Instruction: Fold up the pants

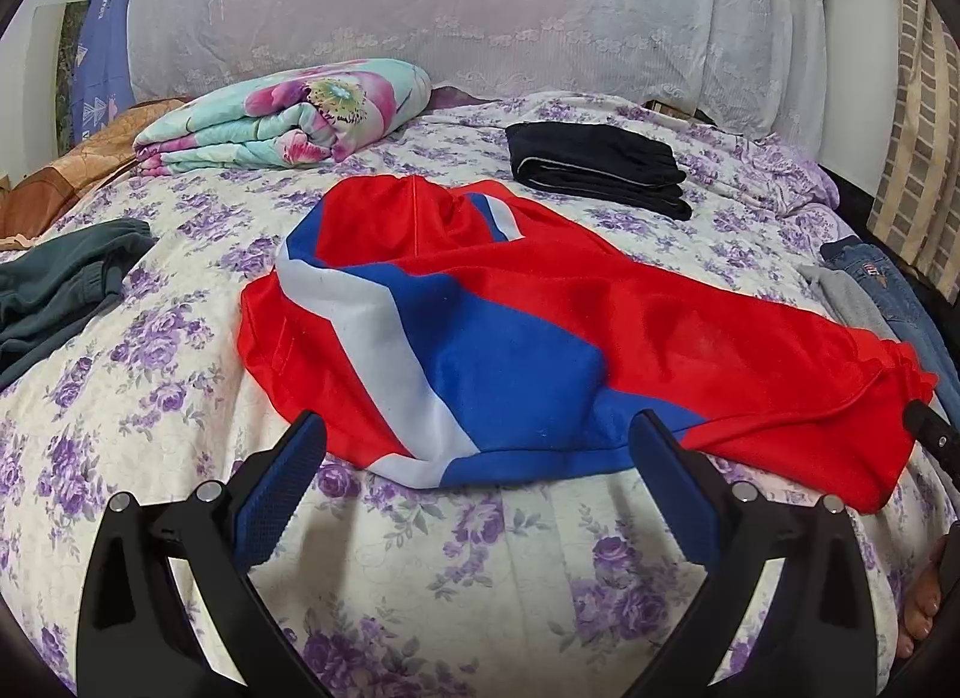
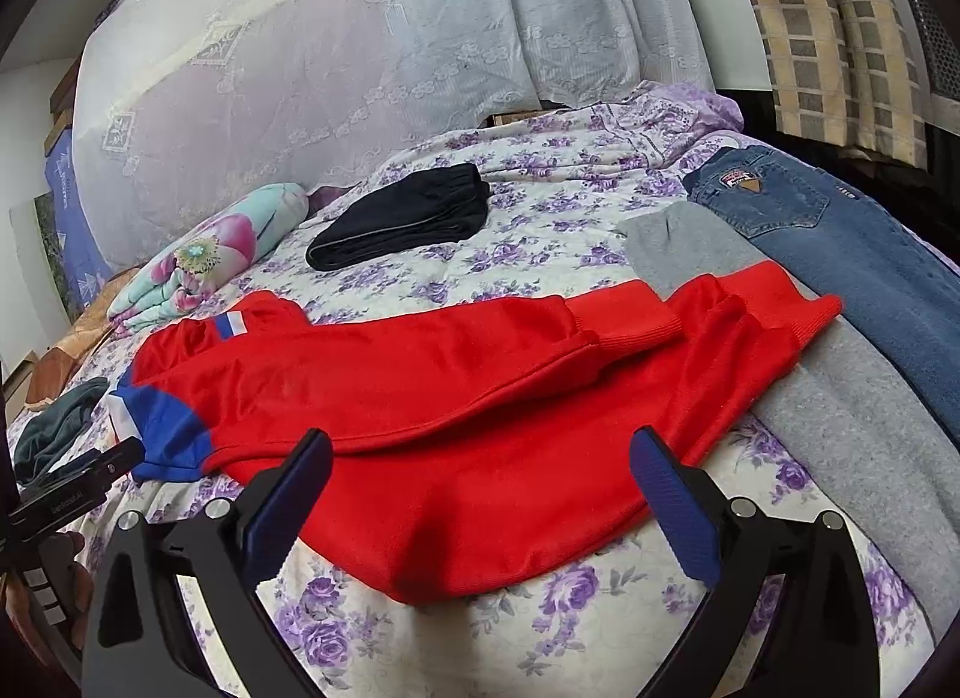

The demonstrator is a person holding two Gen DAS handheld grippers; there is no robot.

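Purple-flowered bedding (image 1: 180, 398) covers the bed, and on it the red pants (image 2: 480, 428) with blue and white panels lie spread crosswise, waist end to the left and cuffs to the right, where they overlap a grey garment (image 2: 840, 428) beside blue jeans (image 2: 840, 254). Both tools hover at the near edge, the left tool (image 1: 477, 446) and right tool (image 2: 480, 458) each with fingers spread apart, holding nothing. Behind lie folded black pants (image 1: 600, 170) and a floral quilt (image 1: 282, 116); a dark green garment (image 1: 54, 290) sits far left.

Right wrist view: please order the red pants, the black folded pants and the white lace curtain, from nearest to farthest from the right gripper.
1. red pants, just ahead of the right gripper
2. black folded pants, mid-bed, slightly left
3. white lace curtain, behind the bed
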